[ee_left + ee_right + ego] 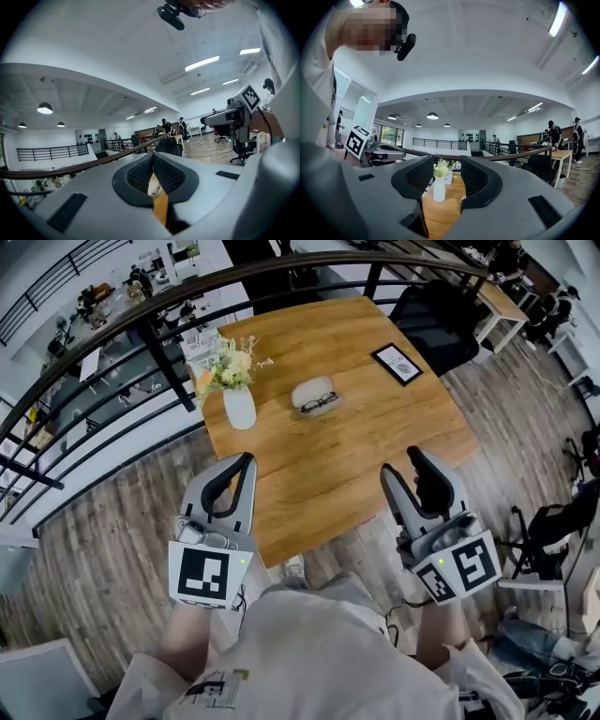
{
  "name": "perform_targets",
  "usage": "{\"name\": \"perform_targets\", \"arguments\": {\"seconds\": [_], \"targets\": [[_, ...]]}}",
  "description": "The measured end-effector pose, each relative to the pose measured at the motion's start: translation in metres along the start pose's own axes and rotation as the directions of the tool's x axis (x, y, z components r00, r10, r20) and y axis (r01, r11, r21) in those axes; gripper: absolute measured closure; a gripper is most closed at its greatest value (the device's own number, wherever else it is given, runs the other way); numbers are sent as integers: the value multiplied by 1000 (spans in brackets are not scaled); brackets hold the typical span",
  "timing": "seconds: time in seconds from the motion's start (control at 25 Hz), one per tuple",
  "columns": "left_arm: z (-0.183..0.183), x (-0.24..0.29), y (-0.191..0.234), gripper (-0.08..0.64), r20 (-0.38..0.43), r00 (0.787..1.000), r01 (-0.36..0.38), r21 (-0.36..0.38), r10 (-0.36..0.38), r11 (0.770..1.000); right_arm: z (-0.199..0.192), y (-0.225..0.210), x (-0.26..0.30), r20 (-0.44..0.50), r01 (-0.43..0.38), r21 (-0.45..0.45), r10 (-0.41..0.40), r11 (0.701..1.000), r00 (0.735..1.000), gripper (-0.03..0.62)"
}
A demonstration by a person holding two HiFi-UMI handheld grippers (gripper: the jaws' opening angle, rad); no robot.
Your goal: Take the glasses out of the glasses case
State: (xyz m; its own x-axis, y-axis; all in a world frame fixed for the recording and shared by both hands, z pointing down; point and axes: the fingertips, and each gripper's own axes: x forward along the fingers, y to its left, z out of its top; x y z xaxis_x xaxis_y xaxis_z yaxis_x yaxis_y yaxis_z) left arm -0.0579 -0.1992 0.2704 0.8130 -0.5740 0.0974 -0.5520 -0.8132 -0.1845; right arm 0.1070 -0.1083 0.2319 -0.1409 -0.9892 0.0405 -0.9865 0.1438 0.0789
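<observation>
An open light grey glasses case (pixel 302 390) lies on the wooden table (pixel 375 437), beyond both grippers, with dark-framed glasses (pixel 320 402) in it. My left gripper (pixel 247 461) hovers over the table's near left edge. Its fingertips meet and nothing is between them; in the left gripper view (pixel 153 159) the pads touch at the top. My right gripper (pixel 403 463) hangs over the near right edge, open and empty. In the right gripper view (pixel 446 176) the white vase (pixel 439 188) shows through the gap. Both grippers are well short of the case.
A white vase with flowers (pixel 239 407) stands left of the case. A black picture frame (pixel 397 363) lies at the far right of the table. A curved black railing (pixel 169 362) runs behind the table, and a dark chair (pixel 431 320) stands at the far right corner.
</observation>
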Motion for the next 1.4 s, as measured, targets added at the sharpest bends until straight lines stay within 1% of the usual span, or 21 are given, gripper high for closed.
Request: {"name": "perform_targets", "arguments": {"seconds": [0.16,0.36,0.56,0.68,0.8,0.84,0.96,1.08,1.24,1.32,1.4], "targets": [[-9,11,5,543,-11,1000,-10,-12,10,1000,-9,-10,14,-17,-7,0,7,1000,1000,388],[-12,23,4,543,-22,999,-37,-7,36,999,-18,-25,24,-23,-34,5,35,999,999,388],[-11,41,-3,543,-49,995,-84,-8,84,996,-24,-50,37,-38,-104,4,105,995,994,388],[-11,55,-8,543,-74,990,-120,-9,119,993,-39,-71,51,-101,-151,11,151,989,983,388],[-15,71,-10,543,-99,982,-163,-4,162,987,-57,-92,67,-172,-220,1,216,976,961,387],[-16,78,-11,543,-104,979,-176,0,175,984,-62,-99,73,-196,-244,-16,236,970,952,387],[-15,97,-16,543,-126,966,-232,-23,227,972,-76,-119,88,-254,-314,-82,285,946,924,387],[-13,113,-25,543,-139,954,-270,-12,266,963,-86,-135,101,-279,-379,-108,338,919,899,387],[-16,139,-33,543,-144,947,-287,17,286,958,-98,-157,119,-301,-440,-107,393,892,869,387],[-20,150,-35,543,-155,941,-302,20,301,953,-107,-163,132,-325,-483,-109,428,869,843,387],[-23,160,-36,543,-158,939,-301,43,304,953,-117,-168,146,-362,-533,-115,464,838,808,387]]}}
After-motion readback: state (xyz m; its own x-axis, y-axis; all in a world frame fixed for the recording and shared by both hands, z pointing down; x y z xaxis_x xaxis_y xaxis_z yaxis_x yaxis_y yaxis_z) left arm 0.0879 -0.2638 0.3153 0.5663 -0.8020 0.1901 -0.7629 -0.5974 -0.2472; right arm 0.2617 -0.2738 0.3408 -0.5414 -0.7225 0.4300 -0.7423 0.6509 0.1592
